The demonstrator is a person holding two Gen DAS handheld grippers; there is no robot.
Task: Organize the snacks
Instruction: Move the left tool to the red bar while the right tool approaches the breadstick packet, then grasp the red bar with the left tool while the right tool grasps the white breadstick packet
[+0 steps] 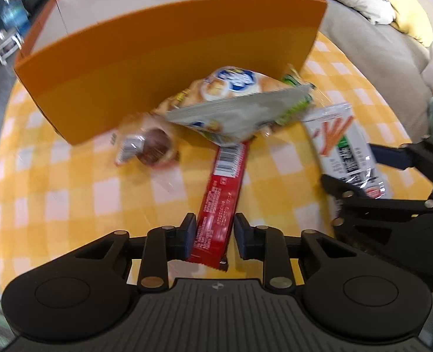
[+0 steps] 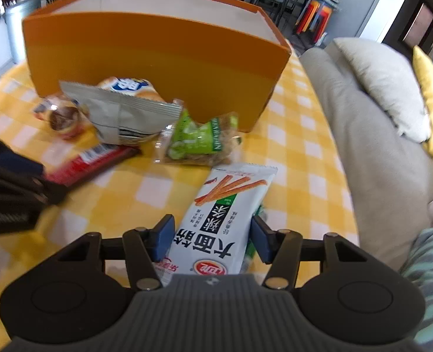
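An orange box (image 1: pixel 169 55) (image 2: pixel 157 58) stands at the back of the yellow checked table. In front of it lie a silver snack bag (image 1: pixel 231 108) (image 2: pixel 122 114), a round chocolate pastry (image 1: pixel 154 146) (image 2: pixel 64 118) and a green snack pack (image 2: pixel 198 140). My left gripper (image 1: pixel 215 236) straddles the near end of a red bar (image 1: pixel 222 199) (image 2: pixel 90 161); the left pad touches it, a gap shows at the right pad. My right gripper (image 2: pixel 212 236) straddles a white stick-snack pack (image 2: pixel 222 220) (image 1: pixel 345 152), with its jaws close to the pack's edges.
A grey sofa (image 2: pixel 363 135) with cream and yellow cushions runs along the table's right side. A person's striped sleeve (image 2: pixel 430 264) is at the lower right. Chairs and a plant stand far behind the box.
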